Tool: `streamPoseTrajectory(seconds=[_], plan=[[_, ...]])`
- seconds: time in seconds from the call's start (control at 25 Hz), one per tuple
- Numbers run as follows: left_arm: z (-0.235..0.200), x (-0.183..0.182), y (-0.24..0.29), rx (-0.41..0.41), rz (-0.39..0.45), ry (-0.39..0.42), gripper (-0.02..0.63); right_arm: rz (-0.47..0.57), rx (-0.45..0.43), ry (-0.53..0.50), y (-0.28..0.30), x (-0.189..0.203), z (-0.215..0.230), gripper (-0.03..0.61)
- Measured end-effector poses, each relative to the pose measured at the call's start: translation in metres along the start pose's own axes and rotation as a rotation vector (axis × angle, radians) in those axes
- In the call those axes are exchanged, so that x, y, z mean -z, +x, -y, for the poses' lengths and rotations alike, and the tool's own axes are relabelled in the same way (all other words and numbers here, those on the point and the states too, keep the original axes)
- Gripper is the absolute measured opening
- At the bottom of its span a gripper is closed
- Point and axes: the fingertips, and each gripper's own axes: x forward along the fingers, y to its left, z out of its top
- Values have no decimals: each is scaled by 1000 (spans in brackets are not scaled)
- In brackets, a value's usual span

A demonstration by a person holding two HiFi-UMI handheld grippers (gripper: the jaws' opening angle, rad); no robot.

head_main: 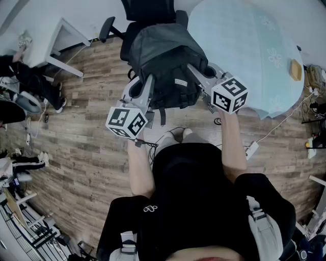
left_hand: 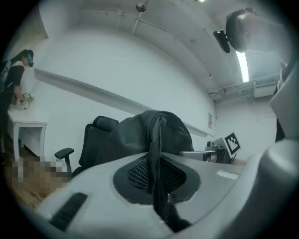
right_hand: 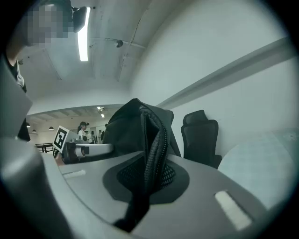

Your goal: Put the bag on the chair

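Left gripper (left_hand: 156, 163) is clenched on a thin strap (left_hand: 155, 135) of the bag (head_main: 163, 56). The right gripper (right_hand: 147, 175) is clenched the same way on a padded strap (right_hand: 158, 135) at the bag's other side. I hold it from both sides, with both grippers level, so the weight is shared and the bag hangs upright between them without swinging or tipping.

From my head view the bag is at 12 o'clock from me, and the chair (head_main: 147, 10) is at 12 o'clock just past it. I judge it is lined up for lowering onto the seat. A table (head_main: 244, 46) with a pale cloth stands at 2 o'clock, near the right gripper, so I would keep that side tucked in.

The bag covers the seat, so I cannot tell whether its base is touching the seat or above it. Only the backrest and an armrest at 10 o'clock show. Each strap runs down behind the jaws and out of sight. Whether they are shoulder straps or handles, I cannot say.
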Motion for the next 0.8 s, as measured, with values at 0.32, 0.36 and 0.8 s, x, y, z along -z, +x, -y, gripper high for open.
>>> streamPoseTrajectory(seconds=[0.32,0.36,0.8], plan=[[21,-2,19,-5,5,30,15,32,-12,7,-18,-7,20,18],[22,-3,22,-8,8,33,15,36,-16,4,-20,-9,22,18],[31,-17,39,-19,6,66,15,77,-38,-11,-27,-26,36,18]])
